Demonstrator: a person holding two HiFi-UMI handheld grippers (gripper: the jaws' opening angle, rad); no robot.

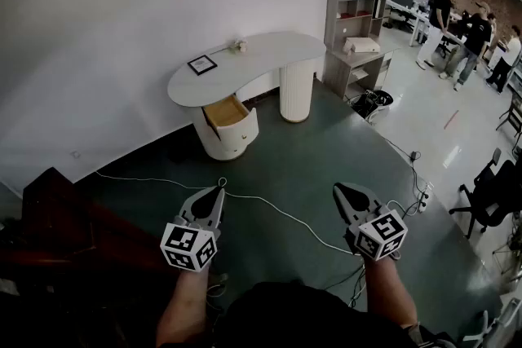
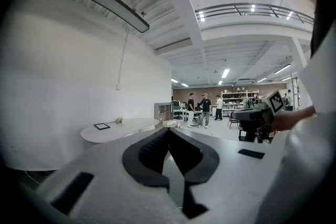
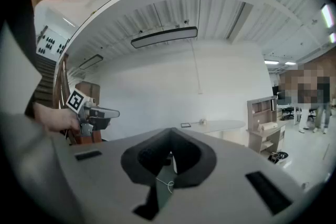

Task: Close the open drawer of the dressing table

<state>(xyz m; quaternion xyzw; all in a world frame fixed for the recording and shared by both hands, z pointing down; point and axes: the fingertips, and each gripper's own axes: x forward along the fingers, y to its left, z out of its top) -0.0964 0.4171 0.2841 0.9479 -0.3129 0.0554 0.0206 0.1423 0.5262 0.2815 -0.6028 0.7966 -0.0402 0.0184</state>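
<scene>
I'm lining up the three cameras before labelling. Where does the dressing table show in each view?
Head view: dressing table upper centre, against the white wall, its drawer open.
Left gripper view: dressing table left of centre, beyond the jaws.
Right gripper view: dressing table right of centre, small and far off.
Shared landmark: the dark picture frame lying on its top.
</scene>
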